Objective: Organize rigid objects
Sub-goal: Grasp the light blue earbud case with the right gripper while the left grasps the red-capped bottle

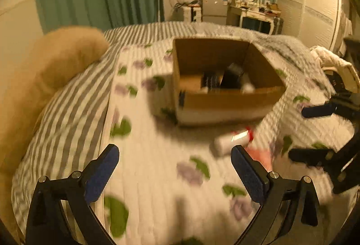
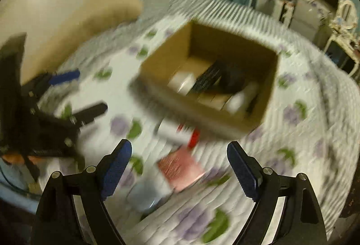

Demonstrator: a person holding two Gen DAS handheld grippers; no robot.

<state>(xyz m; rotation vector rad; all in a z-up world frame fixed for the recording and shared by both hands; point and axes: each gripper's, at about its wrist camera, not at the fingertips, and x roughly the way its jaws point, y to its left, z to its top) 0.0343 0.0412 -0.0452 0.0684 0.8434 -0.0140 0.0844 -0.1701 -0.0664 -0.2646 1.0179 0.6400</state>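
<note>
Image quality: both wrist views are smearing with motion blur; small details are not resolving.
Pillow (image 1: 56, 60): a tan pillow is lying at the far left of the bed, on the grey-striped sheet (image 1: 67, 110).
Left gripper (image 1: 175, 168): fingers are standing spread wide, grasping nothing, hovering over the floral quilt (image 1: 157, 177).
Cardboard box (image 1: 225, 101): it is sitting open on the quilt, ahead of both grippers; dark and white items inside are lying jumbled, too blurred to name.
White bottle (image 1: 231, 139): a white bottle with a red end is lying on its side on the quilt, just in front of the box, near the left gripper's right finger.
Pink packet (image 2: 180, 168): a flat pink-red packet is lying on the quilt beside the bottle, between the right gripper's fingers in the right wrist view.
Pale object (image 2: 146, 195): it is lying just below the packet; identity cannot be told.
Right gripper (image 2: 180, 166): fingers are standing released and wide apart, holding nothing, hanging above the packet.
</note>
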